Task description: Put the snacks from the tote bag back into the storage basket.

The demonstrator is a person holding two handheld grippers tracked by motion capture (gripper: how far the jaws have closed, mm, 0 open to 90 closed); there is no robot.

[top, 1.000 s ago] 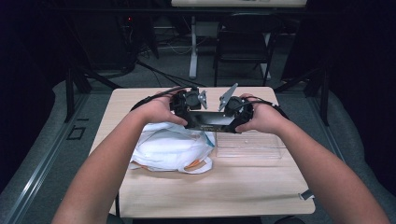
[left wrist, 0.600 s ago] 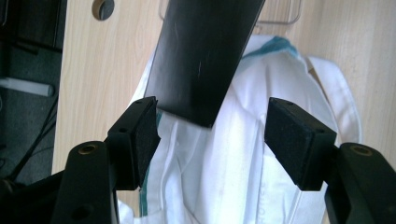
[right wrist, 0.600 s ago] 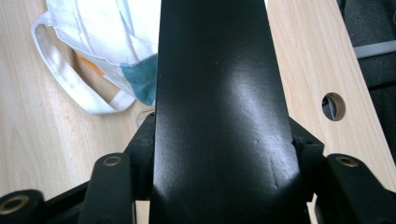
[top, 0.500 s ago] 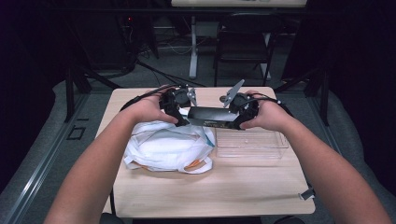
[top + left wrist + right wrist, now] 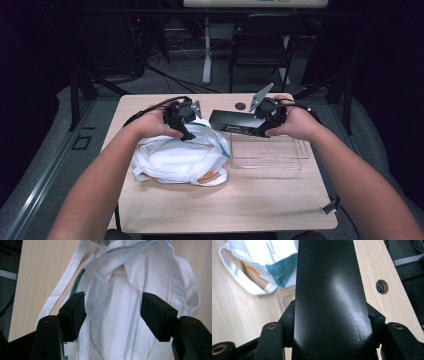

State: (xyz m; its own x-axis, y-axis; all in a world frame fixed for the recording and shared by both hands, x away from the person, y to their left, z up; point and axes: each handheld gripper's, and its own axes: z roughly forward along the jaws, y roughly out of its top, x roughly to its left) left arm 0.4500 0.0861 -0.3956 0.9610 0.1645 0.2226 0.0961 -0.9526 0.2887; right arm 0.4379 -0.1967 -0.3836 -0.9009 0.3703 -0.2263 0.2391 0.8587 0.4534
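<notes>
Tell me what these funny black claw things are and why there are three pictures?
A person sits at a wooden table and holds a grabbing tool in each hand. One picture comes from a camera up high. The other two come from little cameras riding on the tools, so you look along their black jaws. The left gripper is open above a white cloth bag with nothing pinched. The right gripper squeezes one end of a long black box, which looks huge in the right gripper view because it is so close. A clear plastic tray lies beside the bag.
</notes>
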